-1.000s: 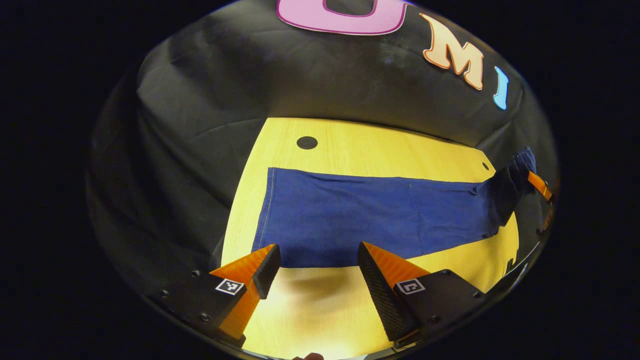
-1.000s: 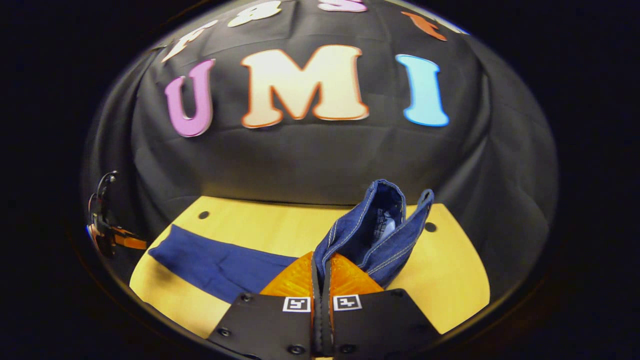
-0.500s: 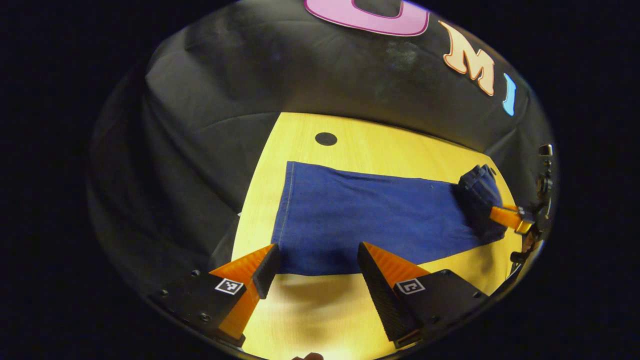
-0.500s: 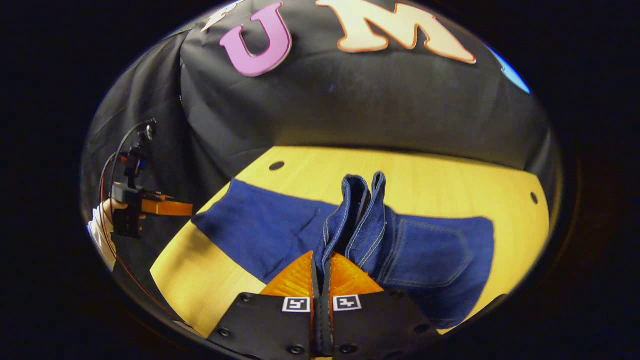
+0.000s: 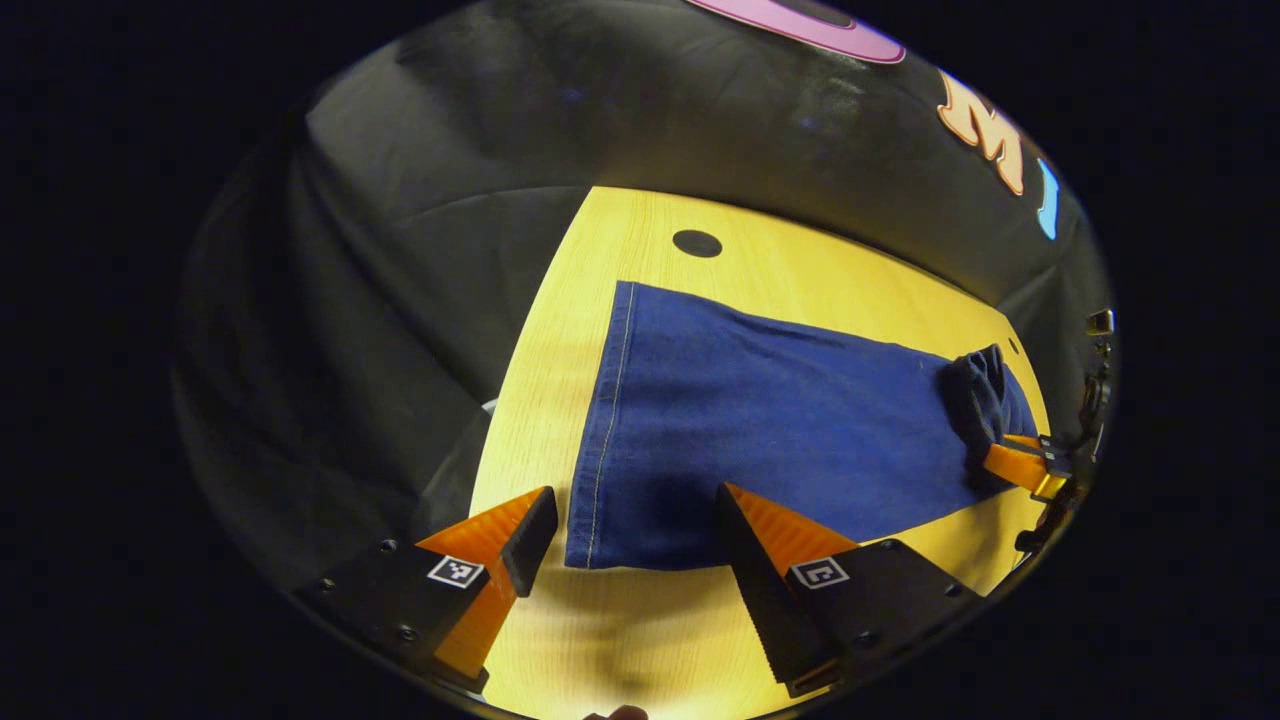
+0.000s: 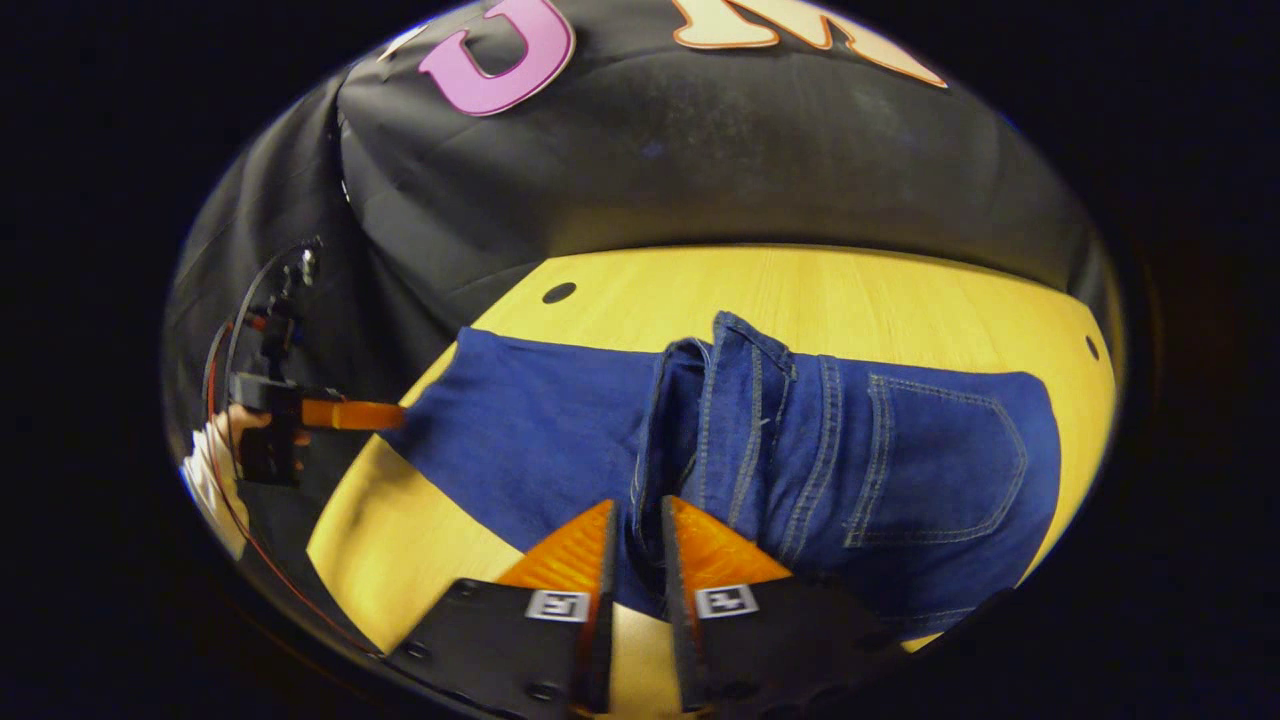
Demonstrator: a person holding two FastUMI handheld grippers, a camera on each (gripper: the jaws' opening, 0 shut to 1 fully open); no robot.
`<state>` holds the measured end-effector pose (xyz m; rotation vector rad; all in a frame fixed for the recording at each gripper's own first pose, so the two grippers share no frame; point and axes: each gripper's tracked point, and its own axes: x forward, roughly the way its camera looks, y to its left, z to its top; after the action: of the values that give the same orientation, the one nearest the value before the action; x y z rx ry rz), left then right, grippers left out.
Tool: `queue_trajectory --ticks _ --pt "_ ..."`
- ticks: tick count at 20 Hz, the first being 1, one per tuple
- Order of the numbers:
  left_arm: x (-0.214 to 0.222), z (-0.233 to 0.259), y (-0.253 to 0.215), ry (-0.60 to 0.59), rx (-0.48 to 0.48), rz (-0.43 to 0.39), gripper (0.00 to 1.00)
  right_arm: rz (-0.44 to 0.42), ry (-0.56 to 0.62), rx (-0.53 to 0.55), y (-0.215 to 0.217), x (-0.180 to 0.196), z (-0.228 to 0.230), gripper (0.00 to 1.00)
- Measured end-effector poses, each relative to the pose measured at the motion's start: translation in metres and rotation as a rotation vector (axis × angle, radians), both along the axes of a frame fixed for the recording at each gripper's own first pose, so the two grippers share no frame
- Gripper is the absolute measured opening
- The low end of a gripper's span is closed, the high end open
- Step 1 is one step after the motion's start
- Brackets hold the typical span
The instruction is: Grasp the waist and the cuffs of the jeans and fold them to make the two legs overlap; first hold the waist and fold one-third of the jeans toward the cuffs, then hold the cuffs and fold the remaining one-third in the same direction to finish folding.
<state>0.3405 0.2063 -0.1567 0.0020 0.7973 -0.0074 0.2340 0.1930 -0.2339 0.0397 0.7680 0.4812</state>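
Blue jeans (image 5: pixel 780 420) lie along the yellow table (image 5: pixel 640 640), legs overlapped. In the right gripper view the waist part (image 6: pixel 740 400) is folded over onto the legs, back pocket (image 6: pixel 940 470) facing up. My right gripper (image 6: pixel 637 510) is narrowly open with the waistband's edge still between its fingers; the left gripper view shows it (image 5: pixel 1015 462) at the far end of the jeans. My left gripper (image 5: pixel 635 520) is wide open just above the cuff hem (image 5: pixel 600 450), one finger on each side of the near cuff corner. The right gripper view shows it (image 6: pixel 340 413) beside the cuffs.
The table has small dark holes (image 5: pixel 697 243) (image 6: pixel 559 293) near its back edge. Black cloth walls rise close behind and to the sides. A hand in a white sleeve (image 6: pixel 215 470) holds the left gripper beyond the table's left edge.
The right gripper carried the waist over and down onto the legs, then its fingers parted slightly. The left gripper moved closer over the cuff hem, still open.
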Motion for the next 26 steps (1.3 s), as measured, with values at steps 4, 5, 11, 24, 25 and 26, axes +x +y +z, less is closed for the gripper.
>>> queue_trajectory --ticks 4,5,11,24,25,26 --pt "0.002 -0.009 0.002 0.021 -0.011 0.022 0.96 0.000 -0.063 0.058 0.020 -0.013 0.037 0.98" --pt "0.002 -0.012 0.005 0.026 -0.010 0.027 0.95 -0.007 -0.071 0.058 0.016 -0.017 0.045 0.94" --pt "0.007 -0.006 0.010 0.056 0.067 0.056 0.85 -0.160 -0.135 -0.005 -0.058 -0.033 0.088 1.00" --pt "0.017 0.009 -0.014 -0.044 -0.090 0.126 0.01 -0.464 -0.158 0.011 -0.167 -0.076 0.120 0.98" --pt "0.017 0.012 -0.015 -0.059 -0.110 0.141 0.00 -0.477 -0.165 0.013 -0.172 -0.077 0.123 0.98" --pt "0.018 0.014 -0.017 -0.069 -0.129 0.153 0.00 -0.489 -0.169 0.015 -0.179 -0.081 0.125 0.98"
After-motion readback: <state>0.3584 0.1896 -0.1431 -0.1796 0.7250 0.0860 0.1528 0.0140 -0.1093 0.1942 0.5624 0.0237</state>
